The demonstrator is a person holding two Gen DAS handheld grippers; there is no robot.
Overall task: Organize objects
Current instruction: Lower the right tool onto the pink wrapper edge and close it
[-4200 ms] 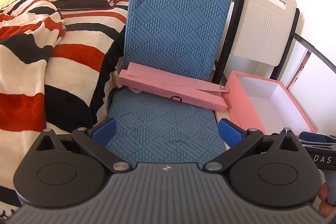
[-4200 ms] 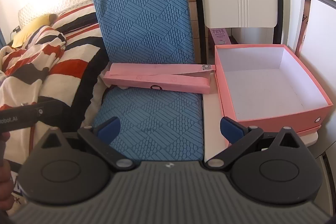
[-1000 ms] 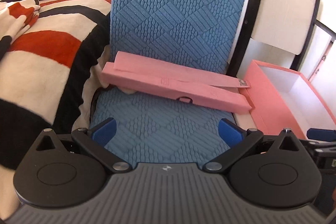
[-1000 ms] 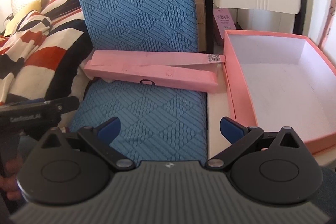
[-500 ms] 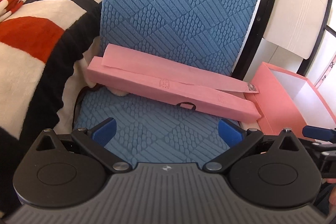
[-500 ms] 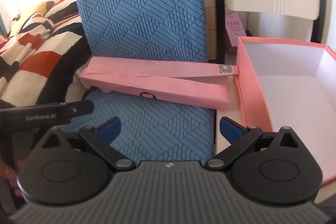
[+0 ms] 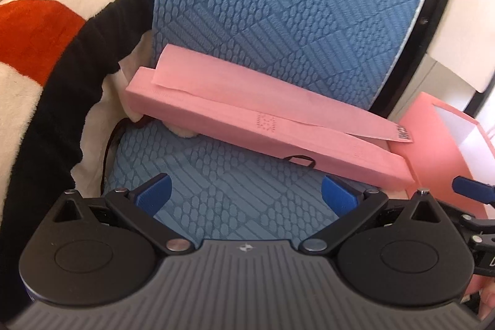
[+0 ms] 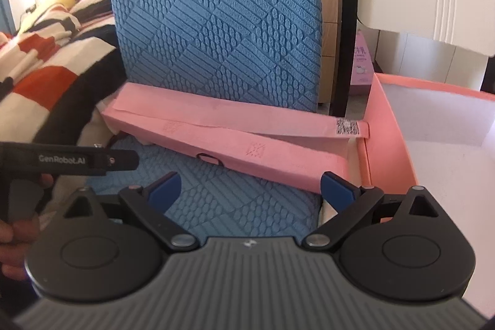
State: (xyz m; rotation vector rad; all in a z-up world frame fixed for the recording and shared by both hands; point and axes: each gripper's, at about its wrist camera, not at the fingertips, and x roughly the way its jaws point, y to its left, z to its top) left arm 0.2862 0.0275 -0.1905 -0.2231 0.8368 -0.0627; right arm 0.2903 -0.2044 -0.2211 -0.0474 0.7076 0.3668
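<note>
Approaching the pink lid is the step in hand, judged from how both tongs face it. The lid lies tilted across the blue chair cushion, its rear edge propped against the cushioned backrest, just ahead of both tools.

Left gripper: jaws spread wide, holding nothing. The lid lies ahead of its fingers, with bare cushion between; its left end is ahead and to the left, beside the striped blanket.

Right gripper: jaws spread wide, holding nothing. The lid's right end sits just ahead of its right finger; contact cannot be confirmed. The open pink box stands to the right of this tool, its white interior showing nothing inside in the part in view. The lid's right end rests just beside, possibly against, the box's left wall.

Next move, as a judgement:
1. Advance each tool until the lid's front edge sits between its fingers, one tool near each end.
2. Close both grips together; the lid is long and thin, so a one-sided grip would likely let it pivot or sag.
3. Lift it off the cushion and carry it rightward over the box, keeping it level.

Caution: a loose paper band bearing a code label overhangs the lid's right end and may catch on the box wall.
</note>
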